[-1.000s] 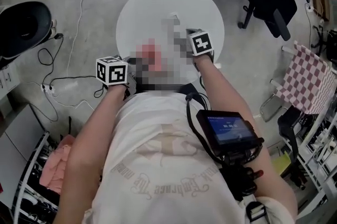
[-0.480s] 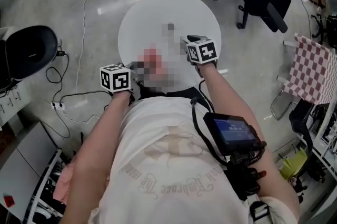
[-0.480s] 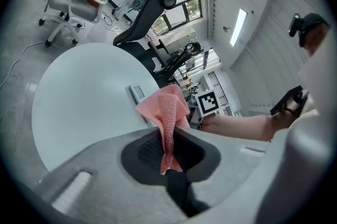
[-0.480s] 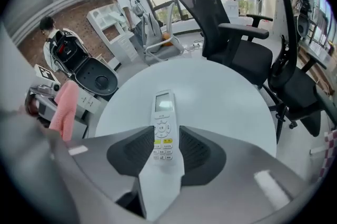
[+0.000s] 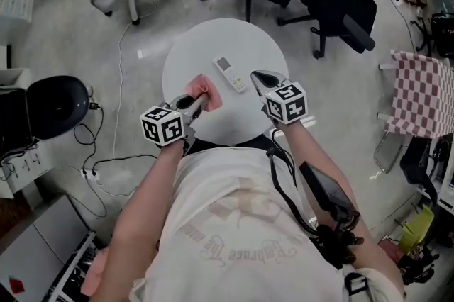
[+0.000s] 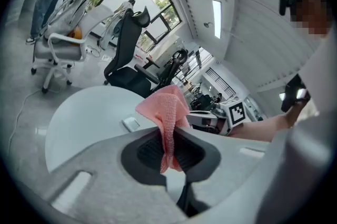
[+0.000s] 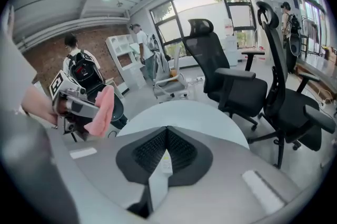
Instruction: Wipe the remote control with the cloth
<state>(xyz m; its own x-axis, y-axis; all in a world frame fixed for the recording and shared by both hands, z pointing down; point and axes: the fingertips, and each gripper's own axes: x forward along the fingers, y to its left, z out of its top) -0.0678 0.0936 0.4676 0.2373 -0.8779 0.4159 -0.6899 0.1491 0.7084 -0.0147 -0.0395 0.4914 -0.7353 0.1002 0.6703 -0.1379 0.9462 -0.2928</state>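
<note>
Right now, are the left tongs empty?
No, the left tongs are shut on the pink cloth, which sticks up from between them.

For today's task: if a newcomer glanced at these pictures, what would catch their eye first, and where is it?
A pink cloth hangs pinched in the left tool, over the near left part of the round white table. A white remote control lies near the table's middle, just beside the shut, empty right tool.
</note>
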